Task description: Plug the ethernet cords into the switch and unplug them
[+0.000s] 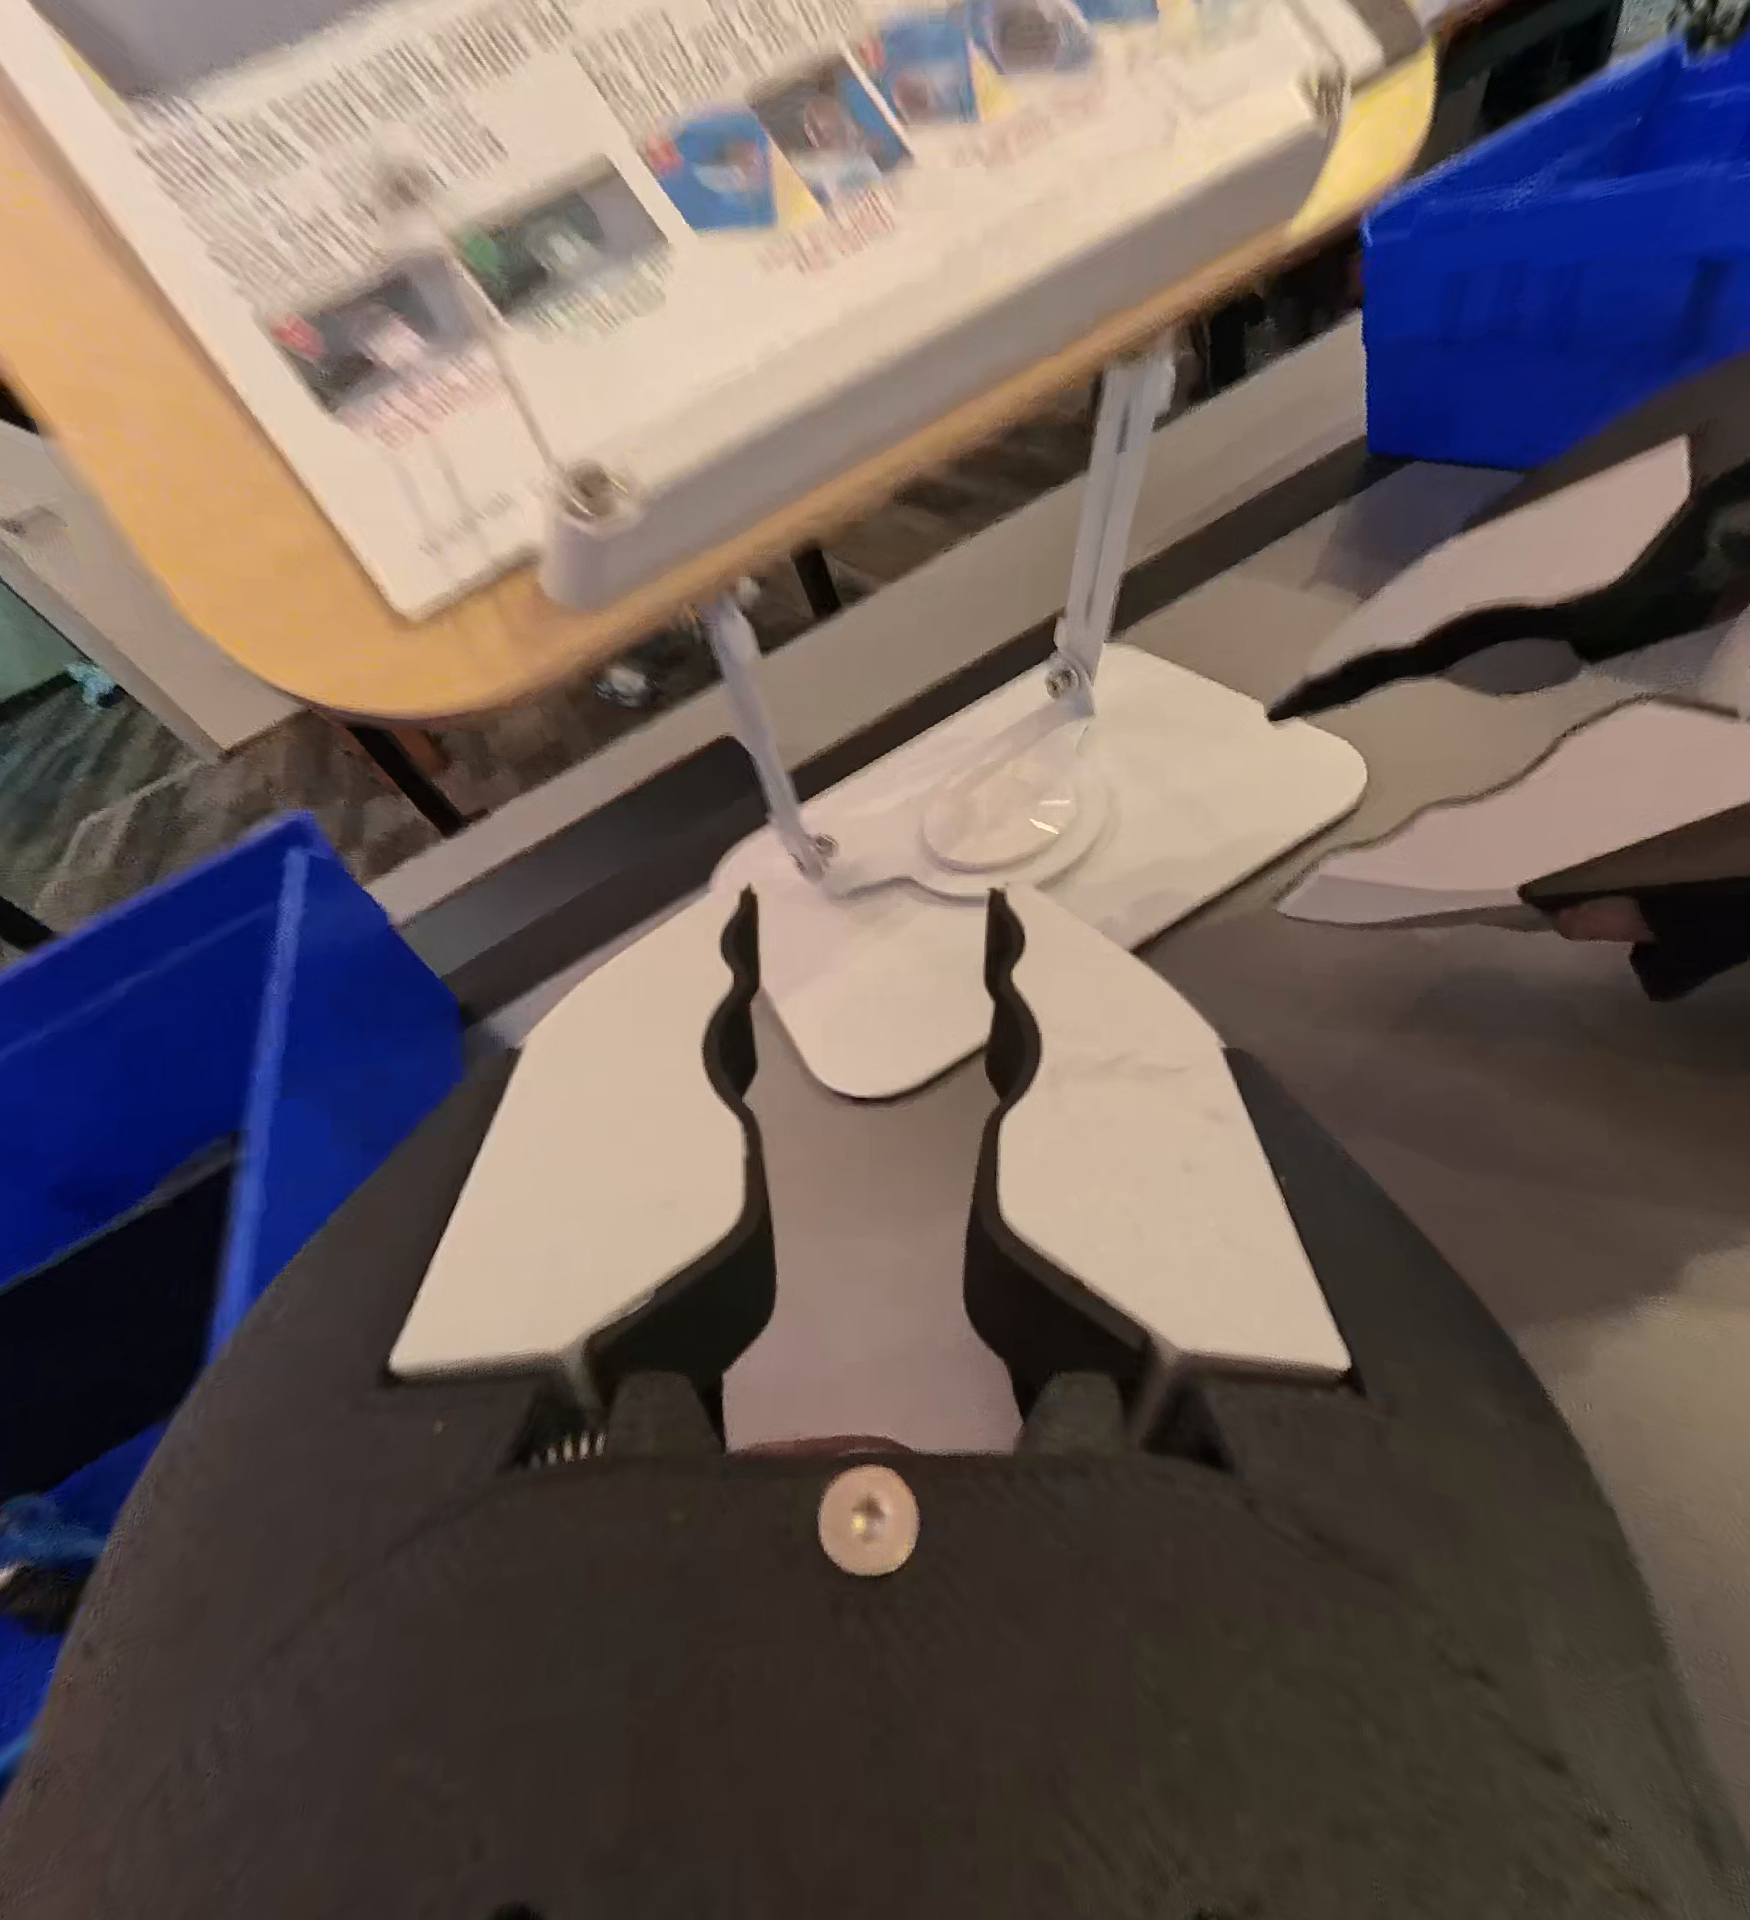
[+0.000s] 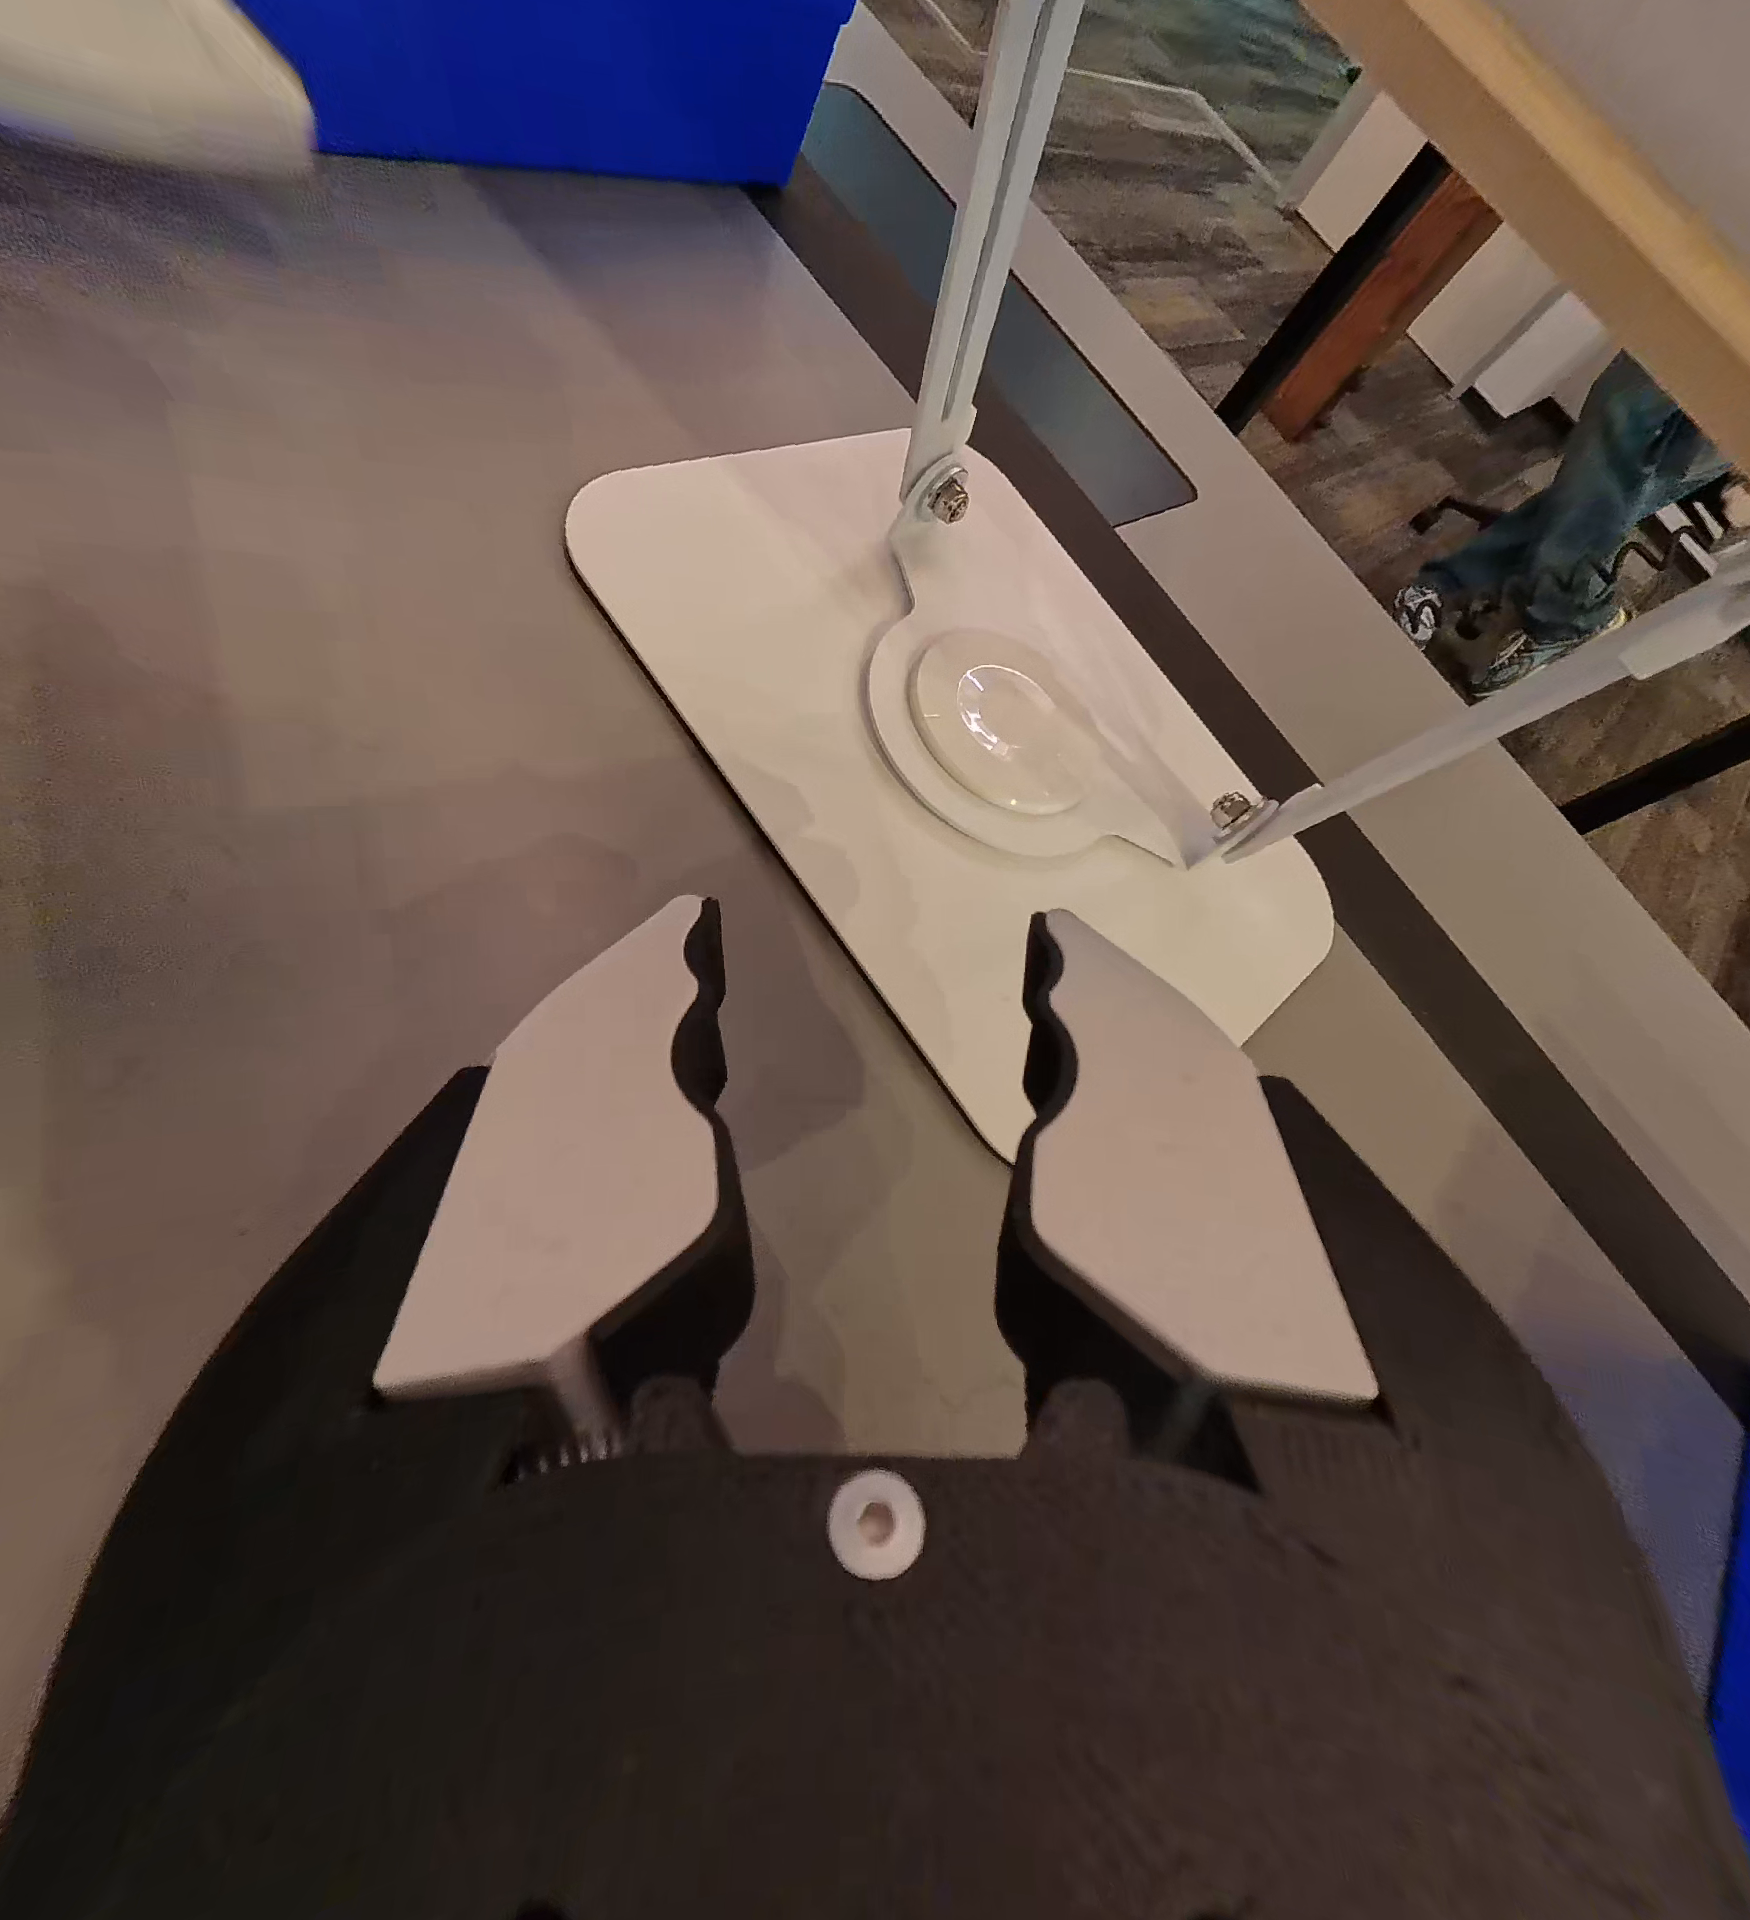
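Both hand-held grippers hung over the grey table [image 2: 227, 623] with fingers apart and nothing between them, the left [image 1: 871, 914] and right [image 2: 871, 925] each just short of a white stand base [image 2: 798, 623]. No switch or cords could be made out; blue bins [image 1: 123, 1091] flanked them.

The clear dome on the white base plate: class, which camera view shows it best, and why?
The right wrist view: the clear dome is sharp and seen from above on the white base plate. The left wrist view shows it smaller, blurred, at a low angle.
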`<state>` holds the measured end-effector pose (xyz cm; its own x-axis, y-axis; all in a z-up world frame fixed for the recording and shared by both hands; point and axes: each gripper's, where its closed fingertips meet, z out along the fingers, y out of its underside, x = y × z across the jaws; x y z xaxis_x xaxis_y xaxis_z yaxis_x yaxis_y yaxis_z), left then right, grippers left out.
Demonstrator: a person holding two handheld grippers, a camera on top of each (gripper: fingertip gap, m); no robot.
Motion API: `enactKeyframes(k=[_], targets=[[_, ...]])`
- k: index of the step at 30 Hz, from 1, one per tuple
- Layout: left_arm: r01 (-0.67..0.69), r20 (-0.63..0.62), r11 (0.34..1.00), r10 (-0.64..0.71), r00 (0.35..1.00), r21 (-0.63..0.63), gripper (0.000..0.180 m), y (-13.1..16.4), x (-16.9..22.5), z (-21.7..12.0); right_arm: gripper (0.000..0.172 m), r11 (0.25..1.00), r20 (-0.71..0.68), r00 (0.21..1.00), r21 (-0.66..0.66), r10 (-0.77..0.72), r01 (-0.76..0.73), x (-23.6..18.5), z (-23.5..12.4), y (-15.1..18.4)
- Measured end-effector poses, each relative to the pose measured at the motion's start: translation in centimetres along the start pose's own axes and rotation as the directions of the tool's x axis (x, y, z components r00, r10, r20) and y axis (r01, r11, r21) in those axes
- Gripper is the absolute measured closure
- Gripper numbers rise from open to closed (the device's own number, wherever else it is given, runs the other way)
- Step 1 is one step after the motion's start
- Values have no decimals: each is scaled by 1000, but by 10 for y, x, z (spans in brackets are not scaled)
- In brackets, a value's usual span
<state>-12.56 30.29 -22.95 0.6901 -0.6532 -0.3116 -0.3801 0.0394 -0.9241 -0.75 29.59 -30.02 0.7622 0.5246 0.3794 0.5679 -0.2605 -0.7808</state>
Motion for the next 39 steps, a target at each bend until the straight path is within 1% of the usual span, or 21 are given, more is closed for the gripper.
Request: enactKeyframes(k=[2,5,7,8,10,11,13,16,18,19,21,24,28,31,35,39], targets=[[-1,49,1000,-1,999,31,139,-13,-23,-16,116,1000,8,1000,-3,3,-3,-1,0,2],[34,128,999,-38,991,35,139,-24,-76,-40,116,1000,22,1000,-4,20,-20,-1,0,4],[47,169,998,-37,985,-52,134,-20,-117,-44,116,1000,33,999,-5,31,-31,-2,0,5],[51,179,993,-32,983,-105,130,-15,-138,-42,117,999,40,999,-3,37,-37,-3,1,5],[101,163,960,-59,985,-262,118,6,-172,-28,117,998,68,996,-10,56,-55,-6,4,7],[143,133,934,-104,986,-328,117,18,-185,-18,117,998,80,995,-20,63,-62,-7,6,9],[244,107,865,-220,970,-438,109,41,-207,3,118,998,84,994,-13,70,-69,-7,5,9],[371,121,761,-365,923,-532,109,69,-234,34,118,997,98,992,-20,82,-80,-9,6,11],[390,140,665,-398,907,-637,105,93,-243,47,118,996,109,990,-22,87,-85,-10,6,12],[393,163,629,-392,906,-671,103,103,-250,52,119,996,111,990,-19,87,-85,-11,6,11],[400,189,578,-391,901,-711,106,115,-259,60,119,996,121,988,-23,91,-89,-12,6,12],[394,207,477,-397,894,-786,103,134,-258,67,119,995,132,986,-28,100,-97,-13,7,13],[362,249,386,-312,917,-849,102,153,-265,71,120,995,137,986,-30,98,-95,-14,7,14],[359,269,304,-299,916,-883,102,166,-263,71,120,995,139,985,-30,101,-98,-14,6,14],[365,291,230,-302,908,-902,103,176,-257,73,120,995,143,985,-30,100,-97,-15,6,14],[350,296,131,-311,903,-928,109,194,-248,68,120,994,144,984,-30,104,-101,-15,6,14]])
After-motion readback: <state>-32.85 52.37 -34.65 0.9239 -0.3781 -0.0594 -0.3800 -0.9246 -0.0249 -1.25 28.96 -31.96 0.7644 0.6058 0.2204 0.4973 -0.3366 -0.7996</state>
